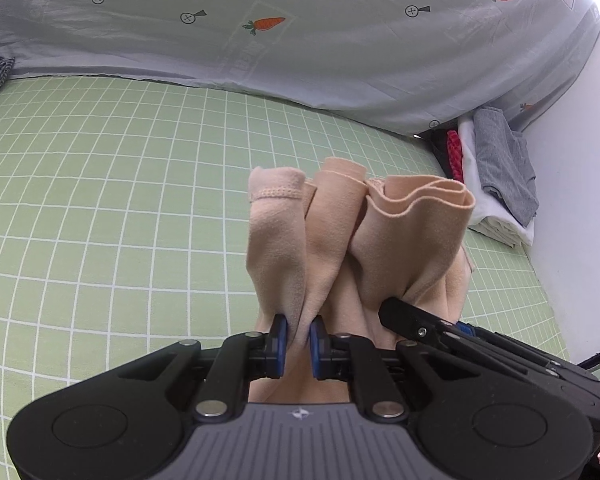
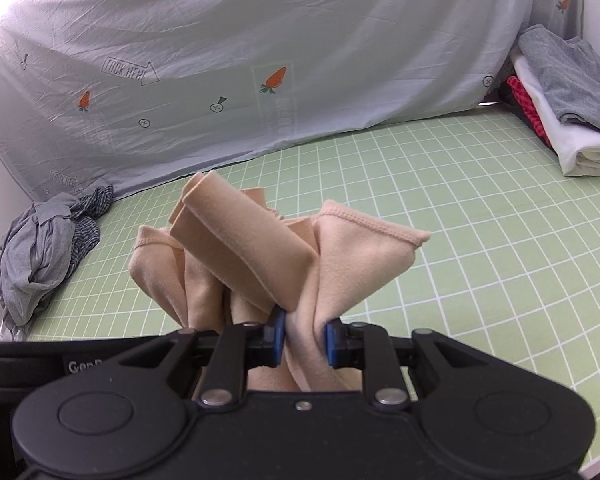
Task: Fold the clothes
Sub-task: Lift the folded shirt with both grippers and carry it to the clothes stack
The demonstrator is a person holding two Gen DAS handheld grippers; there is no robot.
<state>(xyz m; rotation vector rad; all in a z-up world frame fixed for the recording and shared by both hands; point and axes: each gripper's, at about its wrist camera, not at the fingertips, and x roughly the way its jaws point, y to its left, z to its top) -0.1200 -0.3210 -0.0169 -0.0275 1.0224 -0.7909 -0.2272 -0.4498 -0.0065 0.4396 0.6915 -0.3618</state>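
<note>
A peach-coloured garment is bunched in loose folds and held up over the green checked sheet. My left gripper is shut on one gathered edge of it, blue pads pinching the cloth. In the right wrist view the same peach garment sticks up in folds, and my right gripper is shut on another gathered part. The right gripper's black body shows close by at the right of the left wrist view, so the two grippers sit side by side.
A folded stack of grey, white and red clothes lies at the bed's far right corner by the wall. A crumpled pile of grey and striped clothes sits at the far left. A pale carrot-print sheet hangs behind the bed.
</note>
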